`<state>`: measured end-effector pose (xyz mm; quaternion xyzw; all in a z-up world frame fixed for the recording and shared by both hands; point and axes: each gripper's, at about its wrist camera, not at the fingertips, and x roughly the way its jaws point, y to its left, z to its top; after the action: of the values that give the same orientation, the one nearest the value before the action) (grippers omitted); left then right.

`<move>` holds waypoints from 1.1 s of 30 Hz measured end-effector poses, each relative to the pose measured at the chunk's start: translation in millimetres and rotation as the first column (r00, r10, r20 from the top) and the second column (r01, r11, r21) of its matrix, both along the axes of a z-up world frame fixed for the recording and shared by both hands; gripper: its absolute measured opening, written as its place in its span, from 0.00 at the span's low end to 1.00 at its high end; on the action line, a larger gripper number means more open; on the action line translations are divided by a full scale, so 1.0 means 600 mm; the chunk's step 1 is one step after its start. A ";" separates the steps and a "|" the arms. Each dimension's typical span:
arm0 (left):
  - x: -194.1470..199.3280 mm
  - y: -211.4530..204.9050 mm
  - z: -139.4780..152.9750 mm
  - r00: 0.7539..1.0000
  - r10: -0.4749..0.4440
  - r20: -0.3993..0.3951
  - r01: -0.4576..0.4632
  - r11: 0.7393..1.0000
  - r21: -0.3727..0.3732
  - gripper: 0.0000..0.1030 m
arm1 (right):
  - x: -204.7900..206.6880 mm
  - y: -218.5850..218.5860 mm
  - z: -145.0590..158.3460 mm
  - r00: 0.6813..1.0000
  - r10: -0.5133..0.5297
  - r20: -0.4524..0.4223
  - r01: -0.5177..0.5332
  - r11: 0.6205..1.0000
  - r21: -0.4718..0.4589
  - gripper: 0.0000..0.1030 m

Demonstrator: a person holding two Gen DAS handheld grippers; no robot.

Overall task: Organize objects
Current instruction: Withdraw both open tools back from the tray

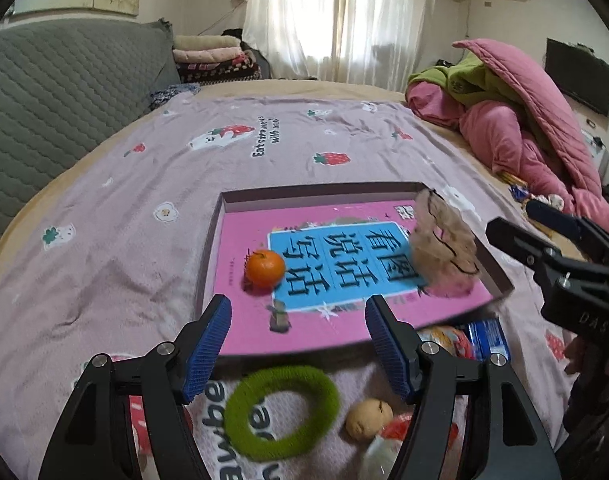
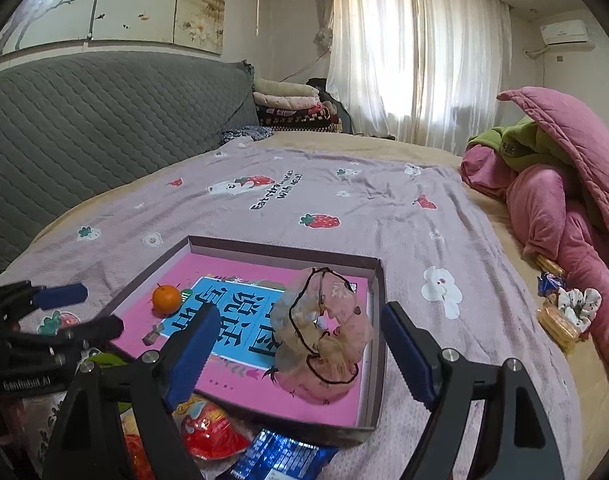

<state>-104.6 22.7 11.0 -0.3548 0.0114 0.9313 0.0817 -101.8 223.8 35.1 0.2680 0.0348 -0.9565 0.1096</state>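
Two sets of tongs, left (image 1: 298, 316) and right (image 2: 298, 334), gape wide, holding nothing. In the shallow cardboard box (image 2: 378, 344) on the bed sit a small orange tangerine (image 2: 166, 299) and, seemingly, a sheer pink scrunchie (image 2: 324, 340).
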 end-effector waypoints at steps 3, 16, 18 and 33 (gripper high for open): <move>0.021 0.008 -0.005 1.000 -0.023 -0.005 0.023 1.000 -0.003 0.69 | 0.014 0.007 -0.011 1.000 -0.004 0.020 0.004 1.000 -0.008 0.84; 0.060 0.013 -0.010 0.999 -0.040 0.002 0.040 0.999 0.004 0.69 | 0.052 0.013 -0.023 0.999 -0.005 0.039 0.006 1.000 -0.009 0.84; 0.066 0.012 -0.010 0.999 -0.039 0.002 0.039 0.999 0.008 0.69 | 0.057 0.013 -0.025 0.999 -0.010 0.041 0.010 1.000 -0.006 0.84; 0.111 0.000 -0.014 0.999 -0.044 0.009 0.043 0.999 0.009 0.69 | 0.110 0.011 -0.042 0.998 -0.008 0.056 0.008 1.000 0.012 0.84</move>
<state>-37.9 22.9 2.8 -0.3584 0.0148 0.9277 0.1035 -35.5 230.5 9.6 0.2955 0.0361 -0.9488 0.1051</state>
